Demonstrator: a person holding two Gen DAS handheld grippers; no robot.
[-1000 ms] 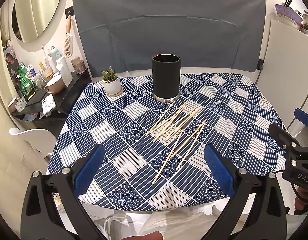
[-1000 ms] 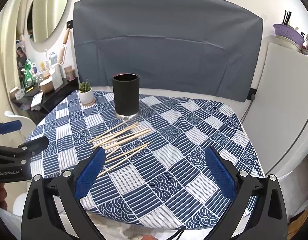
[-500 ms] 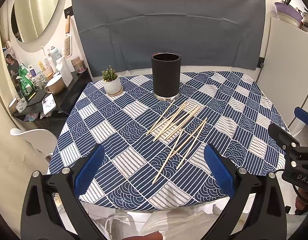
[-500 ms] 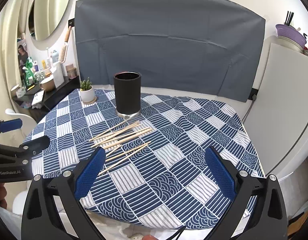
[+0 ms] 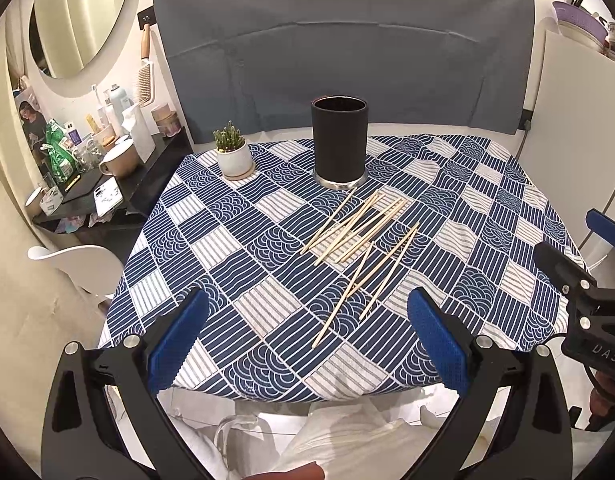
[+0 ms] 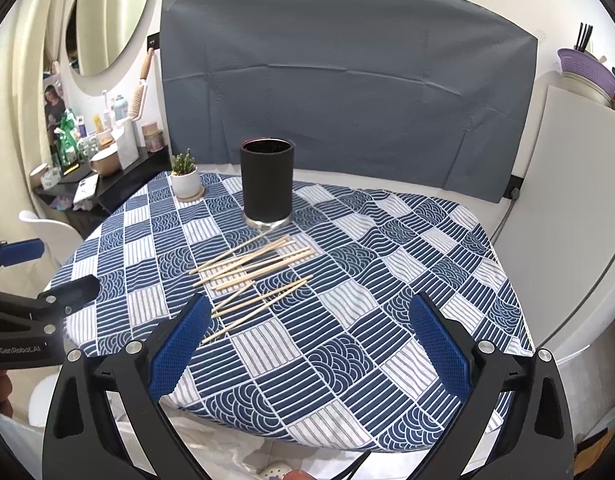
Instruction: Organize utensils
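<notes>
Both grippers have backed off slightly, so the table sits a little farther away in each view.
Left gripper [image 5: 307,338] and right gripper [image 6: 309,338] hover wide apart and empty at the frame bottoms; loose pale wooden chopsticks [image 5: 359,236] lie mid-frame on the blue-and-white patterned tablecloth [image 5: 235,256], below the upright black cylindrical holder [image 5: 339,142].

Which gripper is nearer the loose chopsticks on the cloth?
Right, by a small margin. The right gripper has its left finger almost over the near tips of the chopsticks. The left gripper hangs open at the table's near edge, short of them.
</notes>
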